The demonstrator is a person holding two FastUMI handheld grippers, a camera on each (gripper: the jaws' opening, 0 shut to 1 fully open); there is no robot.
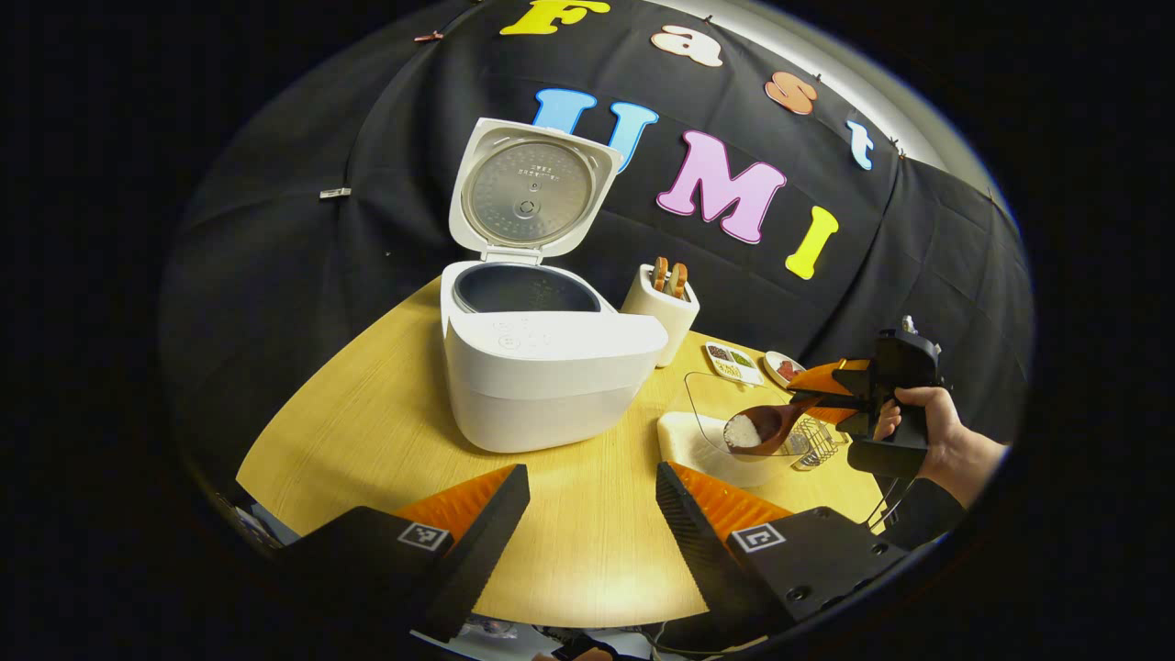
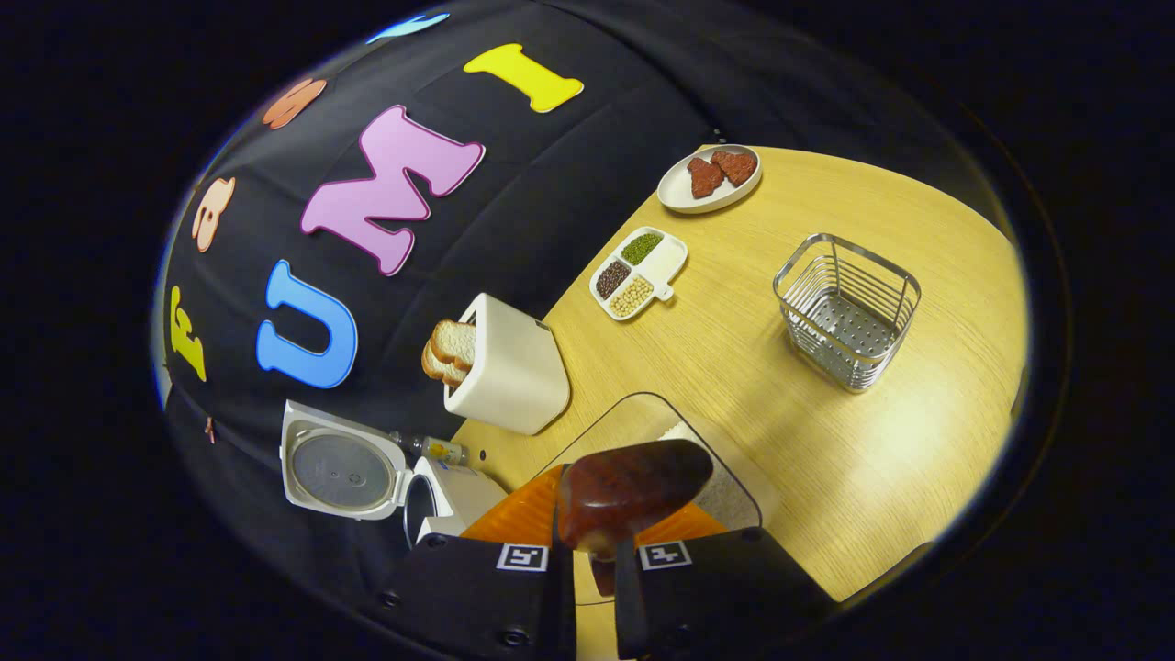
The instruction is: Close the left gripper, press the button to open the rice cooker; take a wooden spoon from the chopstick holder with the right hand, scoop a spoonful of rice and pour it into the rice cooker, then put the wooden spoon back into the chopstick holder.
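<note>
The white rice cooker point(image 1: 542, 367) stands mid-table with its lid point(image 1: 528, 188) raised and the dark inner pot showing. My left gripper point(image 1: 587, 509) is open in front of it, holding nothing. To the right, a hand holds my right gripper point(image 1: 812, 395), shut on the handle of the wooden spoon point(image 1: 766, 424). The spoon's bowl carries white rice and hovers over the clear rice container point(image 1: 711, 450). In the right gripper view the spoon point(image 2: 633, 491) sits between the fingers of my right gripper point(image 2: 595, 532), above the container point(image 2: 730, 500). The cooker point(image 2: 367, 473) lies far left.
A white toaster point(image 1: 661, 308) with bread slices stands right of the cooker. Behind the container are a divided dish point(image 2: 638, 271) of beans and a small plate point(image 2: 709, 179) of red pieces. A metal wire basket point(image 2: 844, 308) sits on the wooden table point(image 2: 918, 441).
</note>
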